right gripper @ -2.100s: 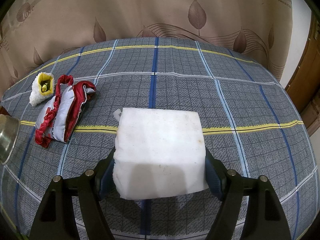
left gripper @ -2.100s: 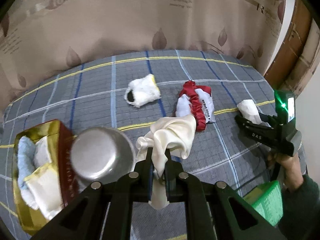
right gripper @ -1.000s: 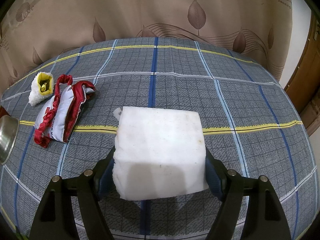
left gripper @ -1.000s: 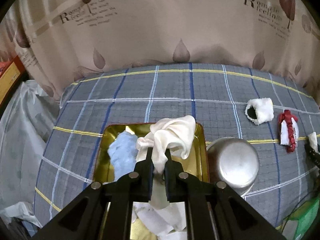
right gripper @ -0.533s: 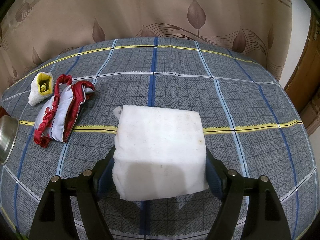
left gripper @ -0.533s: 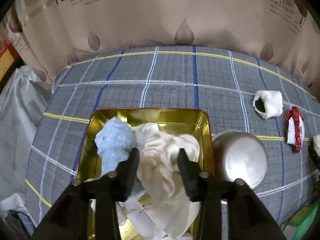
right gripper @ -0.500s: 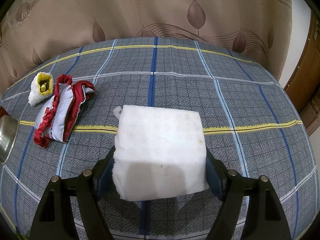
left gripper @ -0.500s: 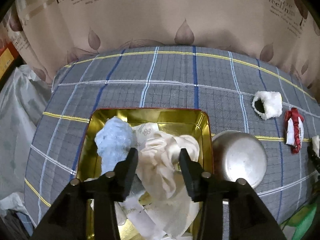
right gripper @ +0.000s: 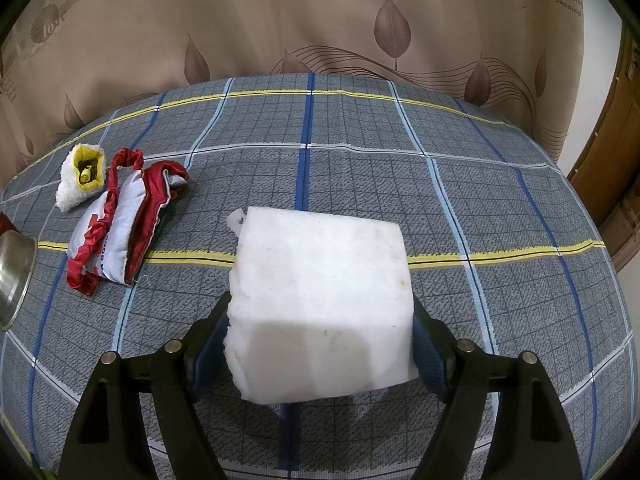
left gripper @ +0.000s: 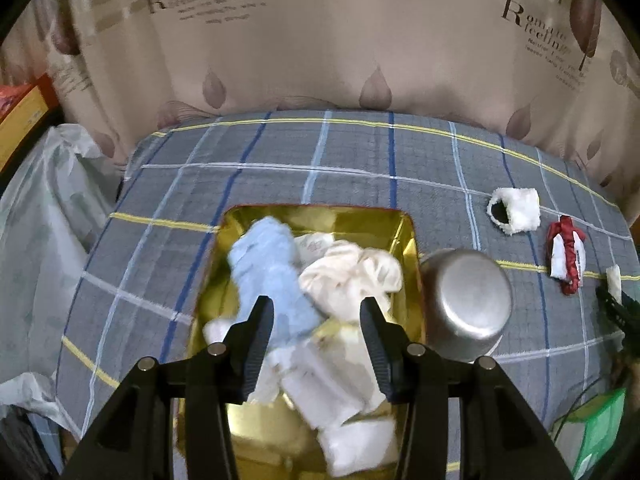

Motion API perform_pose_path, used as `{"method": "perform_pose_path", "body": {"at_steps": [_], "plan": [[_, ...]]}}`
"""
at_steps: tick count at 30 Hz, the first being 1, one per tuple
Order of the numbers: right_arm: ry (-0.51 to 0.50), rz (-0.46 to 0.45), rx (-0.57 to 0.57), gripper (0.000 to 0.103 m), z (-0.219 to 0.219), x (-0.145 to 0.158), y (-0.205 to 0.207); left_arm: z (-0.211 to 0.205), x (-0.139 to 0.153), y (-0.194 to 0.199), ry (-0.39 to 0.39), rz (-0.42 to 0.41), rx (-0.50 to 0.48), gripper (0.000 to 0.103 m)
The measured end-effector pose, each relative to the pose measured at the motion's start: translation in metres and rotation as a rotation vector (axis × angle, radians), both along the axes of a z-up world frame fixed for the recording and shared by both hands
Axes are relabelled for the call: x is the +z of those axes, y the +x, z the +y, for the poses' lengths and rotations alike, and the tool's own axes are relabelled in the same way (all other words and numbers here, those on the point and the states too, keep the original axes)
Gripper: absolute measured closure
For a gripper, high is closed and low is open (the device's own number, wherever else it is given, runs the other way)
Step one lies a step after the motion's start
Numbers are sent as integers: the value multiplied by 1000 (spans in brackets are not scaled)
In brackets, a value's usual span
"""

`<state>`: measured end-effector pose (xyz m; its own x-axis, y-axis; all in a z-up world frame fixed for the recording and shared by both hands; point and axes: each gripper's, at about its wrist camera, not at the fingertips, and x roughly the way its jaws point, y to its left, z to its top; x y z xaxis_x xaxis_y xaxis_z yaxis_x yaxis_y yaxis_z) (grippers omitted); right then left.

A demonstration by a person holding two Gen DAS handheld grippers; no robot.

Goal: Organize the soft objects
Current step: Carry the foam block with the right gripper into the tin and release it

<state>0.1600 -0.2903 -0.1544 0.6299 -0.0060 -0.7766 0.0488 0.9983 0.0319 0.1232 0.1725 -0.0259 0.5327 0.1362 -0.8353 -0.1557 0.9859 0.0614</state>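
Observation:
My left gripper is open and empty above a gold tin box. In the box lie a cream cloth, a light blue cloth and white cloths. My right gripper is shut on a white foam block and holds it just above the plaid cloth. A red and white pouch and a white fluffy roll lie at the left; the pouch and the roll also show in the left wrist view.
An upturned steel bowl stands right of the box, its rim at the right wrist view's left edge. A curtain hangs behind the table. A plastic bag lies left of the table. A green object sits at the lower right.
My left gripper carried the cream cloth over the box, opened and let it drop in, then drew back with wider jaws. The right gripper with the foam block has not moved.

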Motion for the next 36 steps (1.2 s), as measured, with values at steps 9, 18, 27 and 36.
{"method": "perform_pose_path", "body": {"at_steps": [9,18,27,36], "plan": [[3,3,0,26,-1,-1,0,32,-4,-50,97,-24,85,57],[-14,72,-3,34,2,3,9,53,-16,-77,105,-56,169,57],[-68,96,-8,37,20,16,11,53,-14,-86,131,-89,183,57],[-88,14,112,37,75,69,-2,62,-17,-92,112,-97,217,57]]}}
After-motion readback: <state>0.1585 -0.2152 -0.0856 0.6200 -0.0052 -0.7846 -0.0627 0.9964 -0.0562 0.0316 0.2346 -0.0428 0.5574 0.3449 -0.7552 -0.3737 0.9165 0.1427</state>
